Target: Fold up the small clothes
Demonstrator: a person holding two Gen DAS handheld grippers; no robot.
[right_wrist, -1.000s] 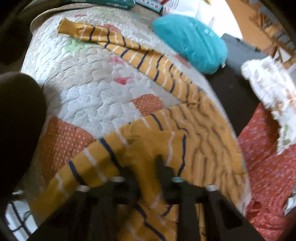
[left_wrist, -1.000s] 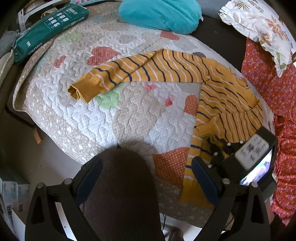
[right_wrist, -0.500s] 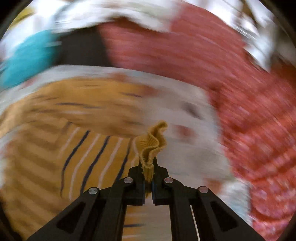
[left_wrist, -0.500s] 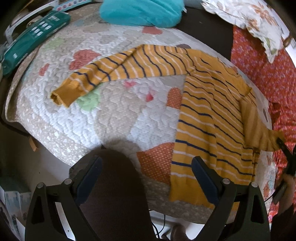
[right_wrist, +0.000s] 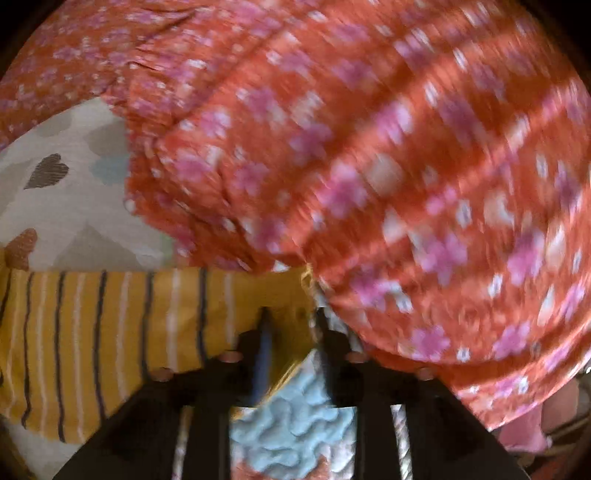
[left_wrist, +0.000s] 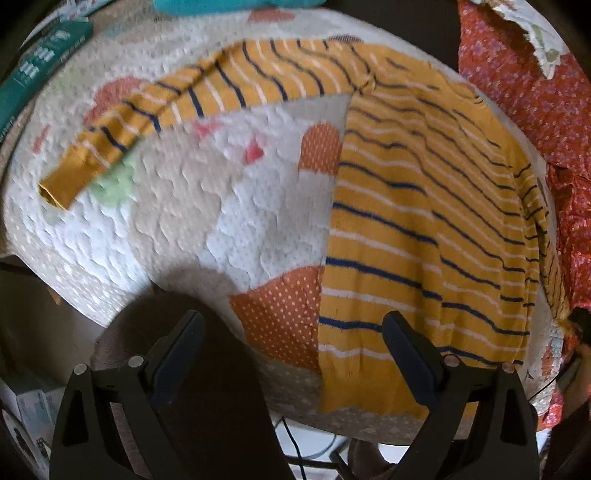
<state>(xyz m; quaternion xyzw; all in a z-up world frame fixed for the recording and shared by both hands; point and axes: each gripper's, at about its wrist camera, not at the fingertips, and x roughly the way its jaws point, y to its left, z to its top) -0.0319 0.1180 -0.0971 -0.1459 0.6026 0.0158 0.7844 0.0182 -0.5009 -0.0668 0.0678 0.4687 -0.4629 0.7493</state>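
A yellow sweater with navy and white stripes lies flat on the patchwork quilt. One sleeve stretches out to the left and ends in a plain cuff. My left gripper hangs open over the quilt's near edge, its right finger above the sweater's hem and nothing between its fingers. In the right wrist view the other sleeve lies across the quilt. Its cuff end sits between the opening jaws of my right gripper, with a gap showing beside the fabric.
Red floral fabric is heaped right beside the right gripper and borders the quilt's right side. A teal cushion and a green packet lie at the far side. A dark rounded shape sits under the left gripper.
The right gripper carried the sleeve cuff off the sweater's body out to the quilt's right edge, rolled over, and its jaws parted. The left gripper moved in closer above the hem.
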